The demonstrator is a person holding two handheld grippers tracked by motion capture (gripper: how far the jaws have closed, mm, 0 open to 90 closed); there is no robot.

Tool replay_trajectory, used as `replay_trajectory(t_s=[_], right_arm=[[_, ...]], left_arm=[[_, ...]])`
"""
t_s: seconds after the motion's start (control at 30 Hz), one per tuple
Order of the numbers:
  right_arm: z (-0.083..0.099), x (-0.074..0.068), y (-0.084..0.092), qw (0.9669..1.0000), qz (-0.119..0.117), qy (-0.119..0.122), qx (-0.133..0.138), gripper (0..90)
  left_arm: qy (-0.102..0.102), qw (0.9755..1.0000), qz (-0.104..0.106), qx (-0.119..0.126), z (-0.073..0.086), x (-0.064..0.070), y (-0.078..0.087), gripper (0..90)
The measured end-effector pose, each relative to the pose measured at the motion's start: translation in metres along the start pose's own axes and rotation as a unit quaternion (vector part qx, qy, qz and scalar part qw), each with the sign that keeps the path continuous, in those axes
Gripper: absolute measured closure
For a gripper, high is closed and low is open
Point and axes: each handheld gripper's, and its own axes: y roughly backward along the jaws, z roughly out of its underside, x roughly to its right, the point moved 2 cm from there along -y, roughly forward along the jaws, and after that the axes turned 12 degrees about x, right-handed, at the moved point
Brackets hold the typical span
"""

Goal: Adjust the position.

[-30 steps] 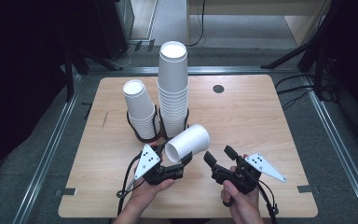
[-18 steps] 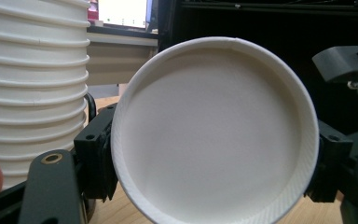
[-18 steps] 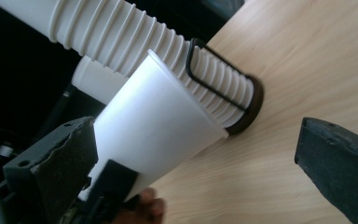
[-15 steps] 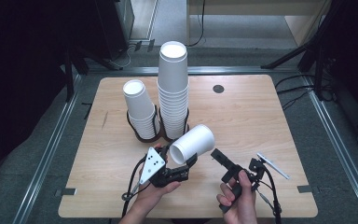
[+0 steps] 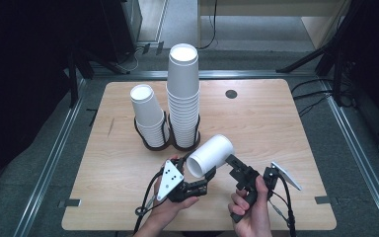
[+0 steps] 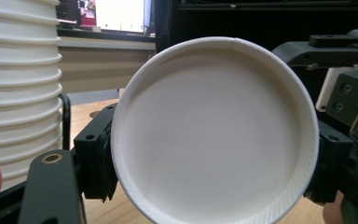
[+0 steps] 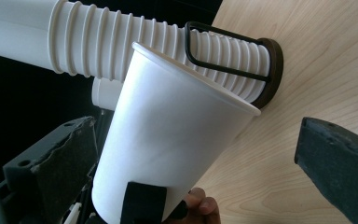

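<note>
cup (image 5: 210,154): matt white paper | table (image 5: 276,123): smooth pale wood

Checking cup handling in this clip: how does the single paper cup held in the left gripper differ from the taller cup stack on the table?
The single cup lies tilted on its side in the air, clamped by the left gripper; the taller stack stands upright in a dark wire holder. The cup is one piece with a smooth wall; the stack is many nested cups, its side ribbed by rims. Both are plain white paper.
</note>
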Motion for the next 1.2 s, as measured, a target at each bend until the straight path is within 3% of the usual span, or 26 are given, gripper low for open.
replay_trajectory(t_s=[0.1,0.3,0.5,0.9,1.2], right_arm=[[-0.001,0.002,-0.002,1.0000,0.000,-0.004,-0.006,0.0],[-0.002,0.004,-0.006,0.9992,-0.008,-0.034,-0.021,0.0],[-0.002,0.004,-0.006,0.9980,-0.011,-0.054,-0.031,0.0],[-0.007,0.014,-0.010,0.9953,-0.008,-0.091,-0.031,0.3],[-0.011,0.022,-0.013,0.9928,-0.009,-0.114,-0.033,7.6]], left_arm=[[-0.005,1.0000,0.003,0.000,0.001,0.004,-0.001,22.5],[-0.024,0.9997,0.008,-0.005,0.007,0.014,-0.003,22.5],[-0.019,0.9998,0.005,-0.002,0.011,0.020,-0.003,22.5],[-0.042,0.9990,0.015,0.000,0.018,0.036,-0.005,22.4],[-0.044,0.9989,0.018,-0.006,0.022,0.038,-0.006,22.2]])
